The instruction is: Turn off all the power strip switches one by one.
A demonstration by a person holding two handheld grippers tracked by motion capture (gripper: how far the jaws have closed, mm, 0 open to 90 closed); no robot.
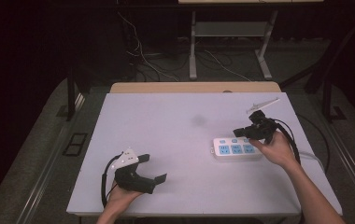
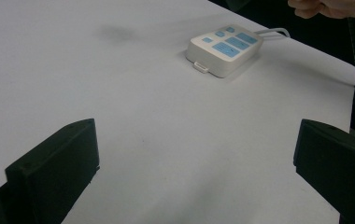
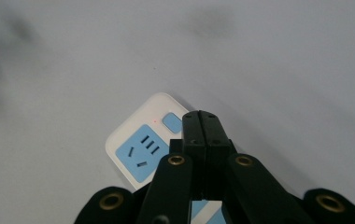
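Note:
A white power strip with blue sockets and blue buttons lies on the right half of the white table. My right gripper hangs just above the strip's far edge, jaws shut with nothing between them. In the right gripper view the closed tips sit beside a blue button at the strip's end. My left gripper rests low at the table's front left, jaws wide open and empty. The left gripper view shows the strip far ahead between the two fingers.
The strip's white cable runs off the table's right side. A wooden strip borders the far edge. Beyond it are metal frame legs and loose cables on the floor. A faint dark smudge marks the table's middle.

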